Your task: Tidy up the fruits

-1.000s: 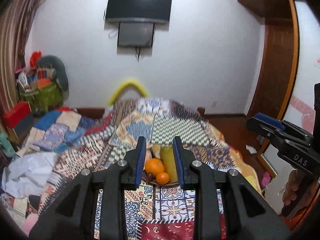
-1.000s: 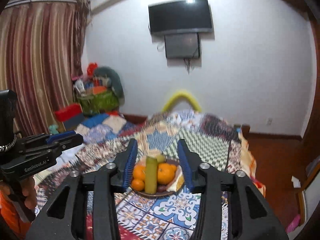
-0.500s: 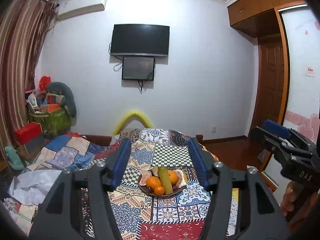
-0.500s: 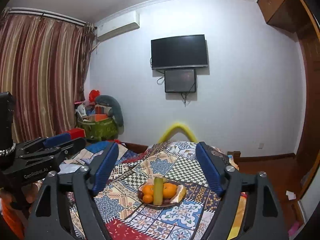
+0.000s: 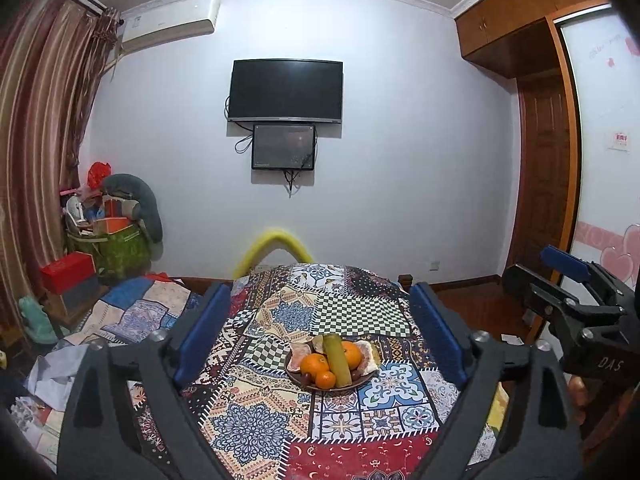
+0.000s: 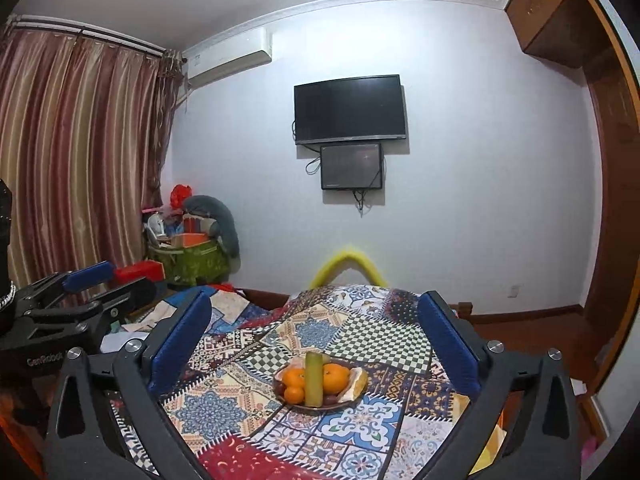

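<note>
Left gripper (image 5: 320, 336): jaws opening, spread wide, nothing between the blue pads; it hangs above the near end of the bed, pointing slightly down at the plate.
Right gripper (image 6: 316, 344): jaws opening, also spread wide and grasping nothing; it hangs level with the other tool, well apart from the fruit.
Plate (image 5: 296, 378): a shallow brown dish resting on the patchwork quilt (image 5: 256, 432), near the middle of the bed.
Oranges (image 5: 314, 364): 3 show on the plate, 2 larger and 1 small one at the front edge.
Green stalk (image 5: 337, 358): a long yellow-green piece lying lengthwise across the plate, between the 2 larger oranges.
Pale wedges (image 5: 366, 356): pinkish-white peeled pieces at the left and right sides of the plate.
Dark fruit (image 5: 306, 378): small dark red pieces by the near rim; kind cannot be told.
Television (image 5: 285, 91): black screen on the far wall, with a smaller dark screen just below it.
Curtain (image 6: 80, 152): striped, on the left.
Green bin (image 6: 192, 262): in the far left corner, piled with clutter.
</note>
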Tool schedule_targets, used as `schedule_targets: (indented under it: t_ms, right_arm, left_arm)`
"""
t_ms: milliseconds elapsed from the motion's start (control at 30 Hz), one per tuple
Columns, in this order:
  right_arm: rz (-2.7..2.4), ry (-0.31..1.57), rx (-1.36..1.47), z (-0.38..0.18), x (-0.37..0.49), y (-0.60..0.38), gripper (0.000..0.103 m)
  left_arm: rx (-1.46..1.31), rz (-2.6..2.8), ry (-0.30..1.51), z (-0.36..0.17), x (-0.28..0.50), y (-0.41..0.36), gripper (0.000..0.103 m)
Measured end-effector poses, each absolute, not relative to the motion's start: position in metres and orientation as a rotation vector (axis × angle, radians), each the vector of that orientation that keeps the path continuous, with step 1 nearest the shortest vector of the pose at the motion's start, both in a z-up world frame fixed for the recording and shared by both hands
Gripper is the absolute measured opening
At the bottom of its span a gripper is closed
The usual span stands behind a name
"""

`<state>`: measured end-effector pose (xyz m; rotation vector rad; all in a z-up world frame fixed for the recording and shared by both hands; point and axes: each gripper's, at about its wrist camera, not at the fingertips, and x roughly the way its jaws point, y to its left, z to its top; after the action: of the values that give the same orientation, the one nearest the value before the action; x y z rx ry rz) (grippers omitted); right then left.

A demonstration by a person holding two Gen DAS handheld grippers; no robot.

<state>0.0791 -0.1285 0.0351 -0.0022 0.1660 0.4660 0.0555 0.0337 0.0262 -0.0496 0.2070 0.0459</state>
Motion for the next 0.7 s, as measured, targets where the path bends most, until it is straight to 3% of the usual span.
schedule_targets:
  t_ms: [700]
  right_arm:
    - [0.459,0.194,0.042,0.033,0.078,-0.140,0.103]
  left_arm:
    - [-0.029,0.054,0.210,0.022,0.053,0.023,0.101]
